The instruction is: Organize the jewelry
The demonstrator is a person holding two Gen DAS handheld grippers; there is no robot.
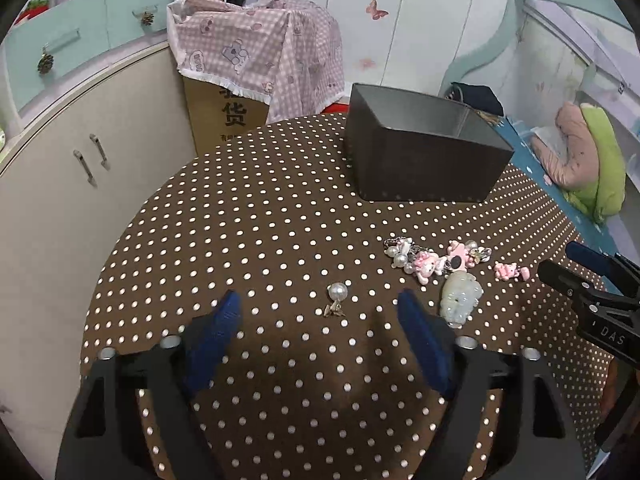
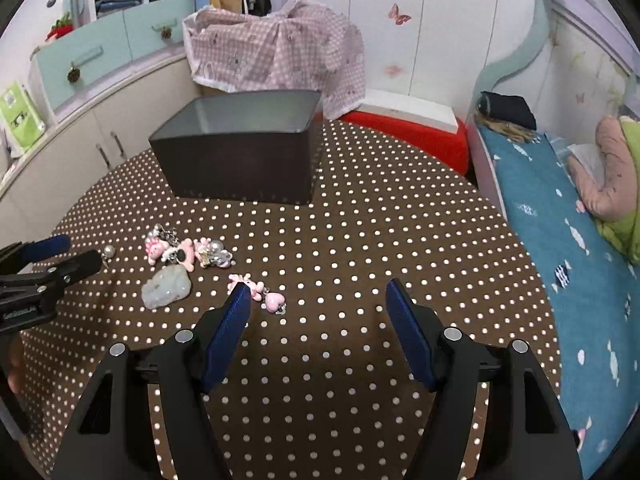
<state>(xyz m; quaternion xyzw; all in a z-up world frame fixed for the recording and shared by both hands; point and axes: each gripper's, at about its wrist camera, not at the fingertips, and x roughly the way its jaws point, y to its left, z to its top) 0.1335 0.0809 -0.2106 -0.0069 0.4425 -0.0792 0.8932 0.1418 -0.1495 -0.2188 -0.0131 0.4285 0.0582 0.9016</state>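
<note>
A pearl earring (image 1: 336, 297) lies on the polka-dot table (image 1: 260, 240), just ahead of my open, empty left gripper (image 1: 320, 300). A pale jade pendant (image 1: 460, 294) lies beside its right finger. A cluster of pink charms and pearls (image 1: 434, 258) and a small pink charm (image 1: 511, 271) lie further right. The open dark box (image 1: 420, 148) stands at the back. In the right wrist view, my right gripper (image 2: 318, 294) is open and empty; the pink charm (image 2: 260, 294) lies by its left finger, with the jade pendant (image 2: 166, 286), the cluster (image 2: 186, 250) and the box (image 2: 244, 148) to the left.
A cream cabinet (image 1: 60, 200) curves around the table's left. A cardboard box under a pink checked cloth (image 1: 256, 56) stands behind. A bed with a blue sheet (image 2: 552, 240) runs along the right edge, and a red stool (image 2: 420, 136) sits behind the table.
</note>
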